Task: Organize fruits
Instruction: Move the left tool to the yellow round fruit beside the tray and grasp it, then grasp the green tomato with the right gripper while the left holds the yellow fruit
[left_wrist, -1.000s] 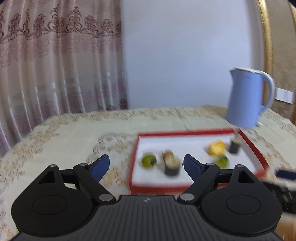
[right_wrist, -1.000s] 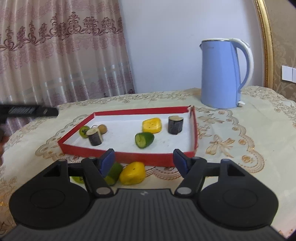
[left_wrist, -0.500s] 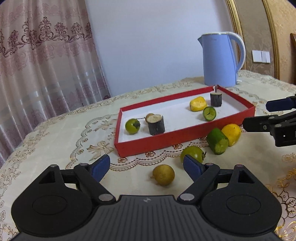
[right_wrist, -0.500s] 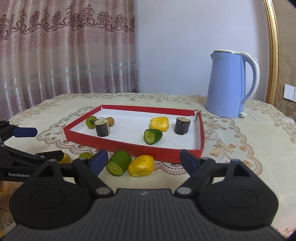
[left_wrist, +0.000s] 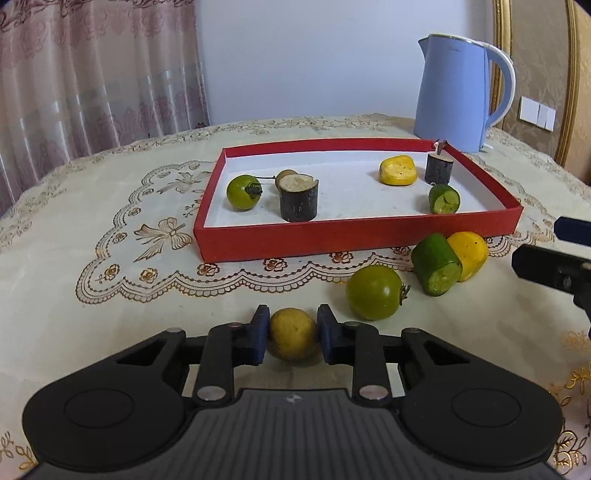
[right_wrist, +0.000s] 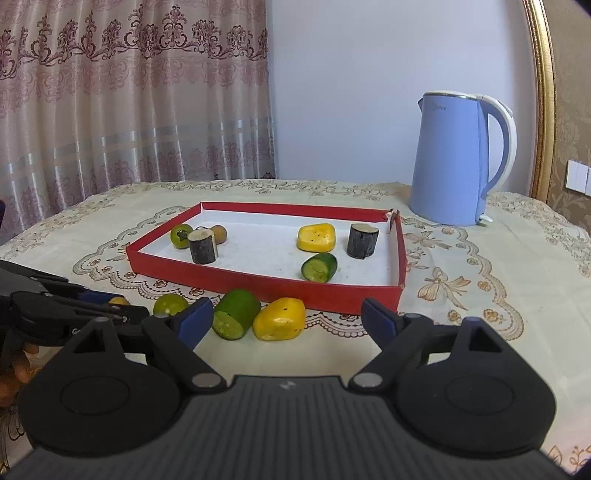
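My left gripper (left_wrist: 291, 334) is shut on a small round yellow fruit (left_wrist: 292, 332) that rests on the tablecloth in front of the red tray (left_wrist: 354, 238). A green tomato (left_wrist: 375, 291), a green cucumber piece (left_wrist: 436, 264) and a yellow fruit piece (left_wrist: 468, 254) lie to its right. My right gripper (right_wrist: 288, 319) is open and empty, just before the cucumber piece (right_wrist: 236, 313) and yellow piece (right_wrist: 280, 323). The tray (right_wrist: 266, 286) holds a green tomato, a brown fruit, two dark cylinders, a yellow piece and a cucumber piece.
A blue electric kettle (right_wrist: 456, 158) stands behind the tray's right corner; it also shows in the left wrist view (left_wrist: 456, 92). A curtain hangs behind the table at left. The right gripper's arm (left_wrist: 554, 264) shows at the left view's right edge.
My left gripper moved forward and down to the yellow round fruit and shut on it. My right gripper drew a little closer to the cucumber and yellow pieces and stayed open.
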